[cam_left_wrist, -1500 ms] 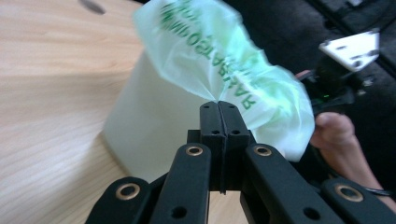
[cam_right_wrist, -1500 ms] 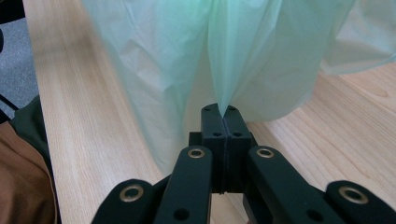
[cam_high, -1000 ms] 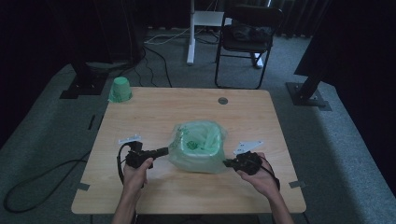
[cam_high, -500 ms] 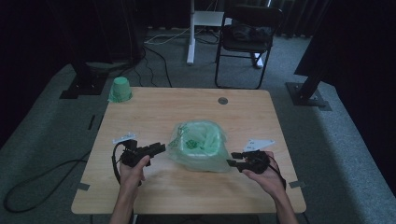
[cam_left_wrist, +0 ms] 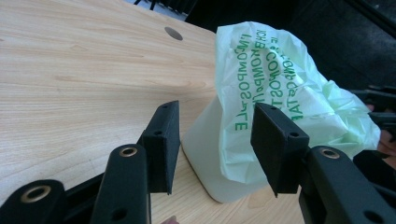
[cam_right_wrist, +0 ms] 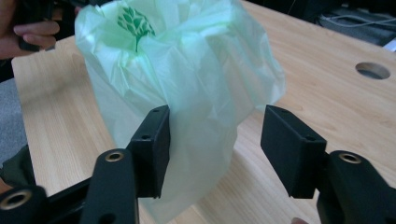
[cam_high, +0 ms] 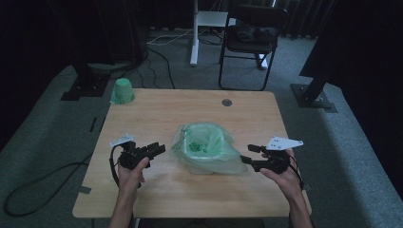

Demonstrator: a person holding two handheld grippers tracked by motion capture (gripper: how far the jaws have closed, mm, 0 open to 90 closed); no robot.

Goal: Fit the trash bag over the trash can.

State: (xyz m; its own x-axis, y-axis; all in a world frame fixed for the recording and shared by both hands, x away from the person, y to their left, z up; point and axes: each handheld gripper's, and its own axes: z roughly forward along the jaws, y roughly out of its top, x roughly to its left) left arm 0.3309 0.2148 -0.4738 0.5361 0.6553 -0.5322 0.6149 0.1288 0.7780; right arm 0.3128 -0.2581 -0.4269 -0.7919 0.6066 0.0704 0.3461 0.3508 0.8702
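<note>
A small white bin (cam_left_wrist: 210,154) lined with a pale green printed plastic bag (cam_high: 203,147) (cam_left_wrist: 271,88) (cam_right_wrist: 177,79) stands in the middle of the wooden table (cam_high: 157,109). The bag drapes over the rim and down the sides. My left gripper (cam_high: 157,148) (cam_left_wrist: 212,144) is held open a short way to the bin's left, jaws pointing at it and holding nothing. On the bin's right, my right gripper (cam_high: 249,154) (cam_right_wrist: 215,149) is also open and empty, close to the hanging bag without touching it.
A green upturned cup (cam_high: 122,91) sits at the table's far left corner. A round cable hole (cam_high: 226,102) (cam_left_wrist: 173,33) (cam_right_wrist: 372,70) lies in the far part of the tabletop. Behind the table stand a black chair (cam_high: 252,38) and a white post (cam_high: 194,33).
Both grippers have let go of the bag and drawn back from the bin, left one leftward and right one rightward. The bag has settled over the bin.
</note>
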